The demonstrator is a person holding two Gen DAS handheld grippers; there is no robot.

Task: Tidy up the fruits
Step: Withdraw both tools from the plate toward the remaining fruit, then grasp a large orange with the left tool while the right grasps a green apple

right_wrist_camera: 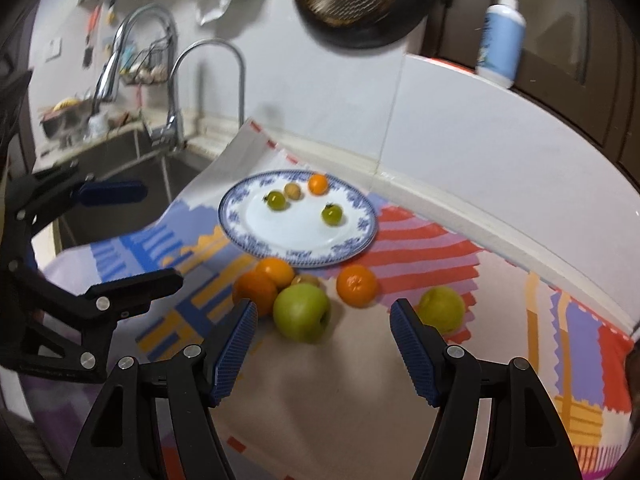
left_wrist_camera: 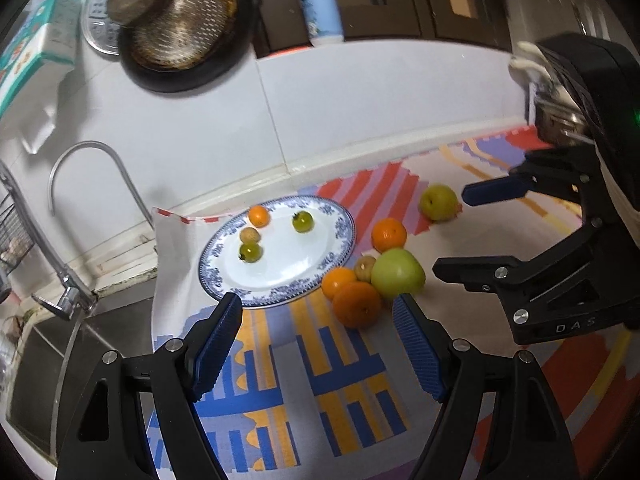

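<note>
A blue-patterned white plate (left_wrist_camera: 224, 276) (right_wrist_camera: 360, 236) lies on the colourful mat and holds two small green tomatoes, a small orange and a small brown fruit. Beside it lie a big green apple (left_wrist_camera: 396, 272) (right_wrist_camera: 301, 312), three oranges (left_wrist_camera: 356, 304) (right_wrist_camera: 357, 285), a small brown fruit (left_wrist_camera: 364, 267) and a yellow-green apple (left_wrist_camera: 438, 202) (right_wrist_camera: 441, 309). My left gripper (left_wrist_camera: 318, 338) is open and empty, just short of the nearest orange. My right gripper (right_wrist_camera: 324, 342) is open and empty, in front of the green apple; it shows at the right of the left wrist view (left_wrist_camera: 452, 232).
A sink (right_wrist_camera: 120, 168) with two taps (left_wrist_camera: 92, 184) lies left of the mat. A dark pan (left_wrist_camera: 188, 36) hangs on the tiled wall above. A white-blue pump bottle (left_wrist_camera: 322, 8) stands on the ledge behind. The mat (left_wrist_camera: 320, 400) covers the counter.
</note>
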